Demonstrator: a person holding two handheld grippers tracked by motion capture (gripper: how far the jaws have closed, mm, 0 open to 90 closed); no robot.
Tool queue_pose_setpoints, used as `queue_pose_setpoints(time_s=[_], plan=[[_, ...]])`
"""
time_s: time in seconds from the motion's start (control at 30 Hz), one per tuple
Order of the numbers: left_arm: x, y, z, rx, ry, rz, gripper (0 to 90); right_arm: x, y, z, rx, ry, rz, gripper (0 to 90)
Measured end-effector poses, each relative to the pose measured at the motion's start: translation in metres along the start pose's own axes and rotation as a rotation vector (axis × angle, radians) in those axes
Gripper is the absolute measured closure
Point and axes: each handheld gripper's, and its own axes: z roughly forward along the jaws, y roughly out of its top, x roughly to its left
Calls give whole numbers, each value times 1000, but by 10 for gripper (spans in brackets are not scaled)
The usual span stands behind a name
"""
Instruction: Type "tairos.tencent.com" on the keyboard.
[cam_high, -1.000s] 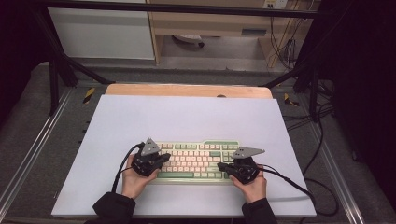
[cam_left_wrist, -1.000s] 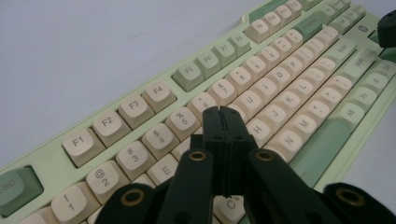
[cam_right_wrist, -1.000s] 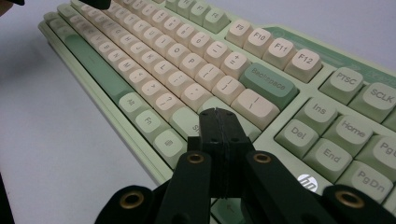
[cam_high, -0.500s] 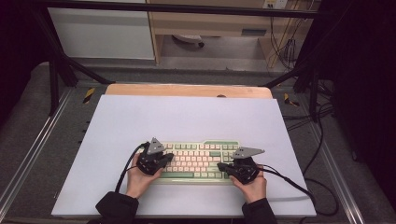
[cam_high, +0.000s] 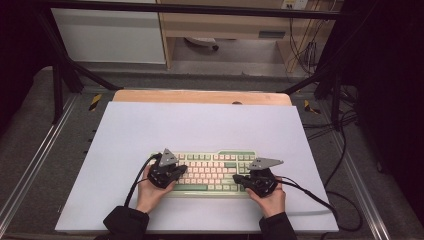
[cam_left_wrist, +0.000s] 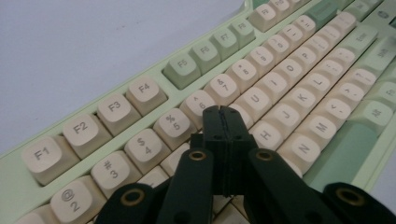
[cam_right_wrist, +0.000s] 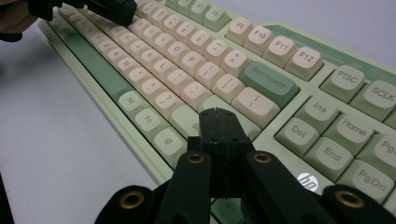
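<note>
A pale green keyboard (cam_high: 212, 172) with cream keys lies near the front of the white mat. My left gripper (cam_high: 182, 170) is shut and empty over the keyboard's left end. In the left gripper view its closed tips (cam_left_wrist: 223, 113) hover just above the keyboard (cam_left_wrist: 289, 88), by the 6 key. My right gripper (cam_high: 238, 178) is also shut and empty over the right end. Its tips (cam_right_wrist: 218, 114) sit low over the keyboard (cam_right_wrist: 187, 70), near the right Shift key below Backspace (cam_right_wrist: 268, 77). The left gripper (cam_right_wrist: 109, 8) shows at the far end in the right gripper view.
The white mat (cam_high: 200, 125) covers a wooden table whose far edge (cam_high: 200, 96) shows. A black cable (cam_high: 320, 200) trails right off the mat from the right gripper. Black frame posts (cam_high: 60, 75) and a cabinet (cam_high: 110, 35) stand behind the table.
My left gripper has shifted a little to the right, further over the keyboard's left end. The right gripper and the keyboard have stayed put.
</note>
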Motion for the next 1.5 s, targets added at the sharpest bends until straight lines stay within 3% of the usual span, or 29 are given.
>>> queue_pose_setpoints(time_s=[0.33,0.8,1.5], plan=[[-1,0,-2,-1,-3,0,900,0,0,0,0,0,-1,900],[-4,2,-19,-25,-22,9,900,0,0,-2,-5,-1,-3,900],[11,-11,-41,-29,9,-20,900,0,0,-3,-6,-4,0,900]])
